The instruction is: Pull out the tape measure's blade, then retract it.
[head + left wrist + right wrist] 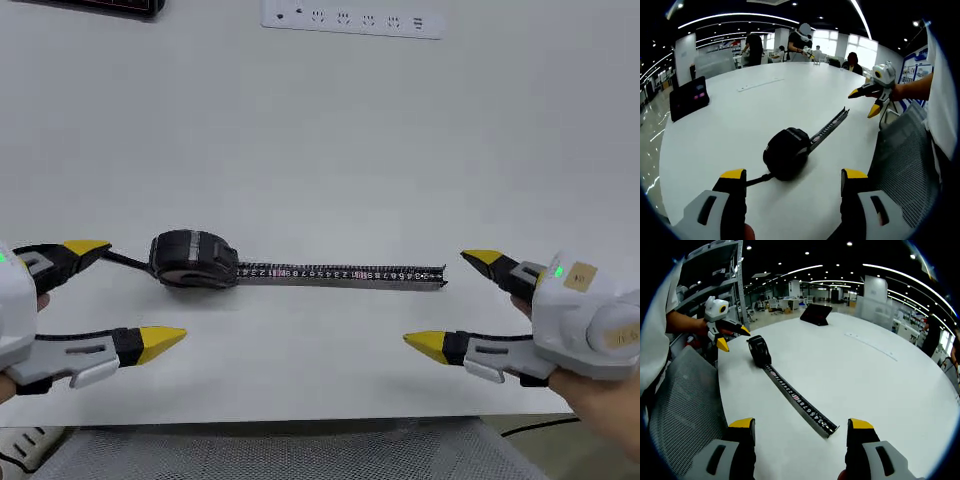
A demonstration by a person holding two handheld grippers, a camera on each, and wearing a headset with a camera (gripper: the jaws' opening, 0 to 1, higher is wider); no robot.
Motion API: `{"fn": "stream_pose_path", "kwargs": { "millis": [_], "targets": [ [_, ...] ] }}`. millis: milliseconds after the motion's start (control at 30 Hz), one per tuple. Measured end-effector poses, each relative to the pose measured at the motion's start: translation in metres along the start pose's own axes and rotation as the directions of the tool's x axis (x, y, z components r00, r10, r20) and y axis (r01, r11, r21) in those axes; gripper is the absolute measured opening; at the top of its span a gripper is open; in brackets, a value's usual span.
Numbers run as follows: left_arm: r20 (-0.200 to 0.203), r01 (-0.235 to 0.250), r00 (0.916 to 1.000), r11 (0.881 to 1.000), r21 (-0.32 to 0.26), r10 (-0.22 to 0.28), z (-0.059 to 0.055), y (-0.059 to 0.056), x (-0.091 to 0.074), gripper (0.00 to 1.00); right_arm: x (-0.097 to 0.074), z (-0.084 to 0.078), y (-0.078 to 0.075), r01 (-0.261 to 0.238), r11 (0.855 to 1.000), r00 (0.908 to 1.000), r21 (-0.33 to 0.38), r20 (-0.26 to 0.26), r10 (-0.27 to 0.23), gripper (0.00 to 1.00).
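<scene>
Tape measure (194, 260) is seen lying on the white surface (320, 150), with the case at roughly 9 o'clock of centre in the head view. Blade (340, 273) is laid out flat along the surface toward 3 o'clock, numbers up, with its hook end just short of the right gripper (433, 298). Right fingers are spread wide with nothing held. In the right gripper view the blade tip is seen just ahead of the gap between them, no contact. Left gripper (146, 291) is positioned at 9 o'clock of the case, fingers likewise spread wide, nothing clamped. A black strap (125, 262) is run from the case toward the far left finger; contact there cannot be told. In the left gripper view the case is centred just ahead of the fingers, with the blade running off toward 1 o'clock and the other gripper. A power strip (350, 18) is located at 12 o'clock on the far side of the surface. A dark tablet (688, 96) is propped at 10 o'clock in the left gripper view. Grey mesh (300, 455) is seen below the near edge at 6 o'clock.
</scene>
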State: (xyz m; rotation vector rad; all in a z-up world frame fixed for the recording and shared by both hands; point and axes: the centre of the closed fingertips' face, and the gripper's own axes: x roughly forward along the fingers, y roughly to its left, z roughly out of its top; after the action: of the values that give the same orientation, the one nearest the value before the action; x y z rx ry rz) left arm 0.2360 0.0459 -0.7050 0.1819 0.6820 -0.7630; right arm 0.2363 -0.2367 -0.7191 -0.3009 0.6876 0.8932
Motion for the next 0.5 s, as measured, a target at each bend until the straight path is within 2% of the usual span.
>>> {"fn": "stream_pose_path", "kwargs": {
  "millis": [67, 367, 500],
  "targets": [
    [0.005, -0.001, 1.0, 1.0, -0.024, 0.001, -0.002, -0.002, -0.002, 0.75, -0.002, -0.001, 0.002, 0.004, 1.0, 1.0, 0.005, 0.004, -0.004, 0.74],
    [0.008, -0.023, 0.9997, 0.999, -0.042, 0.023, -0.012, -0.01, -0.007, 0.79, -0.004, -0.004, 0.013, 0.006, 0.999, 0.9998, 0.031, 0.02, -0.006, 0.8],
    [0.004, -0.019, 0.9998, 0.999, -0.043, 0.019, -0.017, -0.018, -0.007, 0.8, -0.005, -0.007, 0.016, 0.008, 0.999, 0.9995, 0.047, 0.029, -0.01, 0.82]
  ]
}}
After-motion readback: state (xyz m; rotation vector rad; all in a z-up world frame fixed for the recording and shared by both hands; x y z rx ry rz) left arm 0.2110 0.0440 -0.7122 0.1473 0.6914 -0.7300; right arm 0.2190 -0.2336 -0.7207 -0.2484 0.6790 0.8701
